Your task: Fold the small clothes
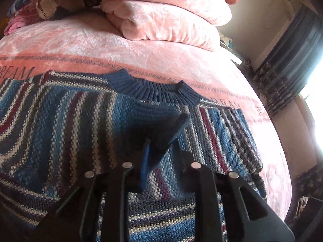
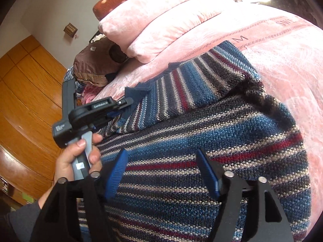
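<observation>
You are working in a home bedroom. The surface under you is a bed (image 1: pixel 141 46) covered in a pink plush blanket with woven lettering, and folded pink bedding (image 1: pixel 165 14) is stacked at its head beside a brown pillow (image 2: pixel 94 64). Wooden wardrobe panels (image 2: pixel 26 92) line one wall, and a dark patterned curtain (image 1: pixel 288 60) hangs by a bright window (image 1: pixel 315 92).

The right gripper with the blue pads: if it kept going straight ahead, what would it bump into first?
Probably the striped sweater spread on the pink bedspread; the right gripper hangs open just above it, though depth is unclear.
</observation>
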Demonstrator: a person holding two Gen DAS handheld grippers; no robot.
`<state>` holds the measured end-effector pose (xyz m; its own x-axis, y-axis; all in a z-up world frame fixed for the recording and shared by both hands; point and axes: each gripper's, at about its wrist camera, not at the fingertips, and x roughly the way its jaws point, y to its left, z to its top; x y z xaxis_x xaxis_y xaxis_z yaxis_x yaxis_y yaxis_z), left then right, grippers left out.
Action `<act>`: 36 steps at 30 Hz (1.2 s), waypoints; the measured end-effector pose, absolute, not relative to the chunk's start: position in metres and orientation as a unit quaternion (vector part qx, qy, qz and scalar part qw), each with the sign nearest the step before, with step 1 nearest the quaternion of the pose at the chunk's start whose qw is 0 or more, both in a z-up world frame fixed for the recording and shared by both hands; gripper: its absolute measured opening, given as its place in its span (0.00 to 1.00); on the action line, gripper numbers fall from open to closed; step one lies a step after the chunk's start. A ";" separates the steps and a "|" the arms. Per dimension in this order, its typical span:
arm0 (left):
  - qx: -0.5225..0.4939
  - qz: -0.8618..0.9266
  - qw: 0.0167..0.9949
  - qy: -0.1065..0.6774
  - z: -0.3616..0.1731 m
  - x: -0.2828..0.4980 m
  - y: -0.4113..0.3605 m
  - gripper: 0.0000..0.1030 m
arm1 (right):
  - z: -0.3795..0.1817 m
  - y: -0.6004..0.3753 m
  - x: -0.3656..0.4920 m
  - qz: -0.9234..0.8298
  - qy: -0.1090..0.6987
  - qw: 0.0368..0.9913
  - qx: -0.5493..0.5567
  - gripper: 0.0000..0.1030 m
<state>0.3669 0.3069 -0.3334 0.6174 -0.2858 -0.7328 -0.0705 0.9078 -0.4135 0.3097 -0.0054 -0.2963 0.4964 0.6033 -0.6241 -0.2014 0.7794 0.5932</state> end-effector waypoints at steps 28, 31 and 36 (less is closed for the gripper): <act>-0.389 -0.109 0.827 0.391 -0.381 0.231 0.410 0.87 | -0.298 0.147 0.531 0.243 0.612 0.697 0.283 0.07; -0.385 -0.106 0.829 0.391 -0.380 0.222 0.406 0.87 | -0.252 0.158 0.537 0.253 0.589 0.729 0.241 0.07; -0.380 -0.104 0.832 0.391 -0.380 0.217 0.406 0.88 | -0.173 0.174 0.545 0.276 0.552 0.766 0.179 0.06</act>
<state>0.2172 0.4058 -0.3802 0.6725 -0.4703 -0.5715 -0.1237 0.6899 -0.7132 0.5451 0.1740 -0.1735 0.2379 0.6201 -0.7476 -0.2245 0.7840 0.5788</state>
